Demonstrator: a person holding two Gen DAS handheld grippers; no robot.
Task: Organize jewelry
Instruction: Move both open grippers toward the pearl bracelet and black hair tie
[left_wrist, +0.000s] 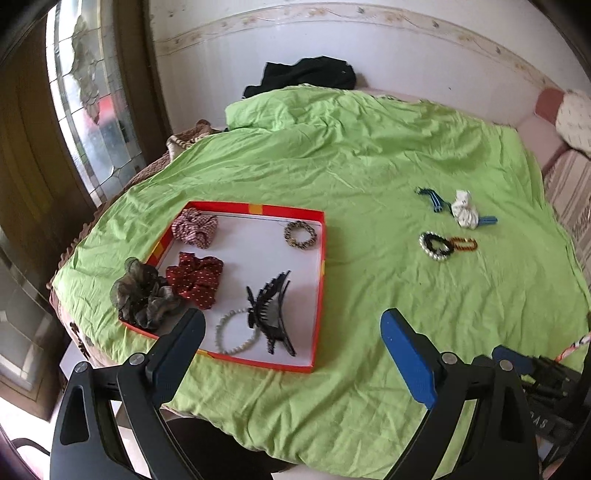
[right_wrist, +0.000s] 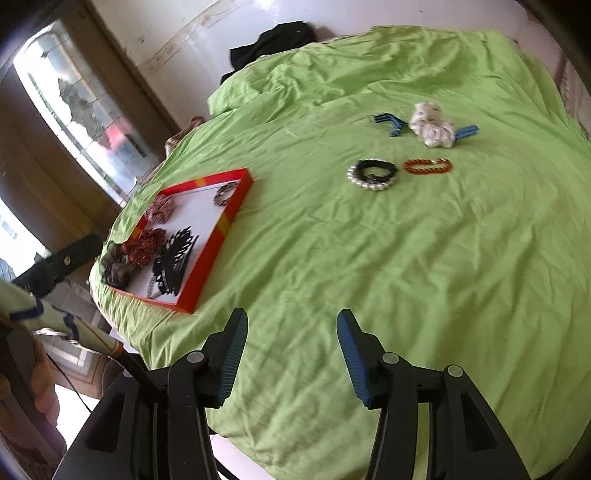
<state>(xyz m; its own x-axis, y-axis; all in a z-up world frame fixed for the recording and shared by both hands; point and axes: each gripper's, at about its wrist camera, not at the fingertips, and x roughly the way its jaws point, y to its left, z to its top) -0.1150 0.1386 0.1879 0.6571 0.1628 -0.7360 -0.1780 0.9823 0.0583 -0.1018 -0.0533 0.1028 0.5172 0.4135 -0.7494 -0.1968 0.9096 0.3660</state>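
Red tray (left_wrist: 320, 254) with white floor lies on the green sheet (left_wrist: 332, 166), left of centre; inside it: checked scrunchie (left_wrist: 194, 227) at far left corner, beaded bracelet (left_wrist: 300, 235) at far right, red dotted scrunchie (left_wrist: 195, 278) mid-left, olive scrunchie (left_wrist: 142, 295) draped over the near-left rim, black claw clip (left_wrist: 271, 314) overlapping a pearl bracelet (left_wrist: 236, 334) at the near edge. Loose pieces lie well apart to the right, on the sheet: black-and-pearl bracelet (right_wrist: 373, 175) just beside an amber bracelet (right_wrist: 428, 166); beyond them a white scrunchie (right_wrist: 432, 125) between blue striped bands (right_wrist: 388, 123). Left gripper (left_wrist: 293, 325) released, jaws wide, nothing between; right gripper (right_wrist: 291, 328) parted, empty, over bare sheet.
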